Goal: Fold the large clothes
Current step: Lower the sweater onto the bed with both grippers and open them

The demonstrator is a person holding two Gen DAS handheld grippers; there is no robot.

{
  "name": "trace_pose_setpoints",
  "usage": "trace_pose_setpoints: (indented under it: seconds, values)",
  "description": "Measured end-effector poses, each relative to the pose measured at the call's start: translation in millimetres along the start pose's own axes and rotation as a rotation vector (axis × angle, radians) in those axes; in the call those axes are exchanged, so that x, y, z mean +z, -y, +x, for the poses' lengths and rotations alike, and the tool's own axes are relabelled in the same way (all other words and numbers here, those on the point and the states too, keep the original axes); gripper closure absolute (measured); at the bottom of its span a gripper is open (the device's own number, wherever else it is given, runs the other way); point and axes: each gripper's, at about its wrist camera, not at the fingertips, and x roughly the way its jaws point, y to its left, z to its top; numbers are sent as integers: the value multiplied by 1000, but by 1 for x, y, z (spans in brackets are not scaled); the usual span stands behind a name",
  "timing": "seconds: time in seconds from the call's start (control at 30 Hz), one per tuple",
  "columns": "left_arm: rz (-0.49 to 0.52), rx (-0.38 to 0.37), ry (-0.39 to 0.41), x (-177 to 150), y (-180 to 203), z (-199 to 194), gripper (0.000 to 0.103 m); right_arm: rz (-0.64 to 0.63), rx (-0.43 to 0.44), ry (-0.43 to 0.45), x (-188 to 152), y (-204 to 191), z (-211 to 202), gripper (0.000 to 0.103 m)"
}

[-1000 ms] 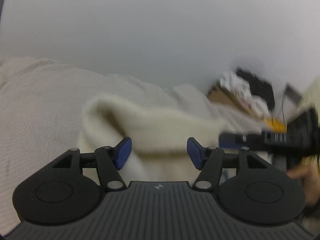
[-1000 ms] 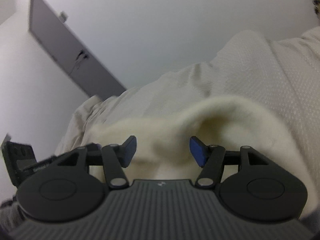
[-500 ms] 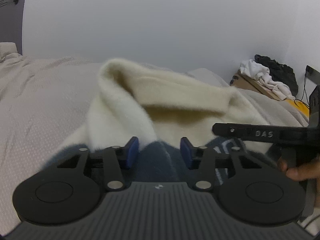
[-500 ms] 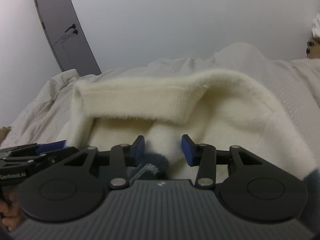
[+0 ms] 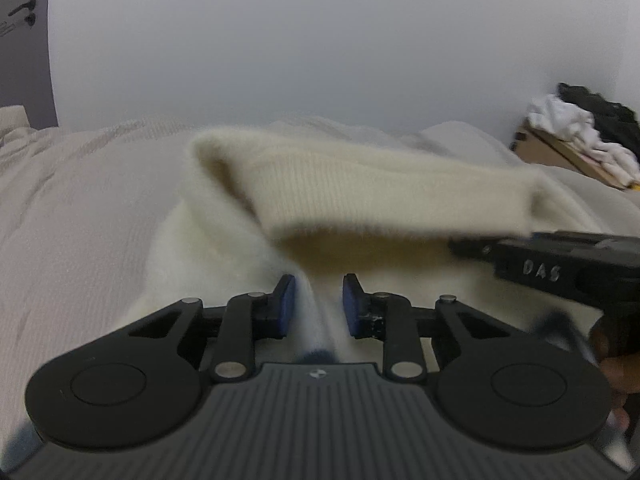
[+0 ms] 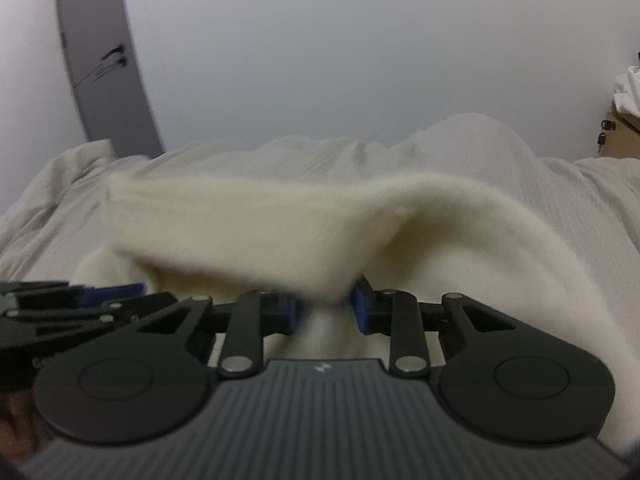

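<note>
A fluffy cream sweater [image 5: 380, 192] lies on the bed, its ribbed hem lifted and folded over towards me. A dark blue patch of it [image 5: 316, 354] shows just behind the left pads. My left gripper [image 5: 316, 304] is closing, and a ridge of cream fabric fills the gap between its blue pads. In the right wrist view the sweater [image 6: 260, 216] hangs over my right gripper [image 6: 326, 306], whose jaws are also closing on fabric bunched between them. Each gripper shows in the other's view: the right one [image 5: 560, 264] at the right edge, the left one [image 6: 60, 308] at the left edge.
A white textured bedspread [image 5: 80, 208] covers the bed on all sides of the sweater. A cardboard box with white and black clothes [image 5: 568, 152] stands at the far right. A grey door [image 6: 100, 60] is at the back left. A hand [image 5: 612, 360] holds the right gripper.
Both grippers have moved down and forward into the sweater and their jaws have narrowed onto the fabric. The hem has lifted and folded over towards the cameras.
</note>
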Motion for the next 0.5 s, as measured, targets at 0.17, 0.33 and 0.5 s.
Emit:
trace_pose_setpoints:
  seconds: [0.17, 0.33, 0.5]
  values:
    - [-44, -6, 79, 26, -20, 36, 73, -3, -41, 83, 29, 4, 30, 73]
    - [-118, -1, 98, 37, -35, 61, 73, -27, -50, 102, 31, 4, 49, 73]
    - [-108, -25, 112, 34, -39, 53, 72, 1, -50, 95, 26, 8, 43, 73]
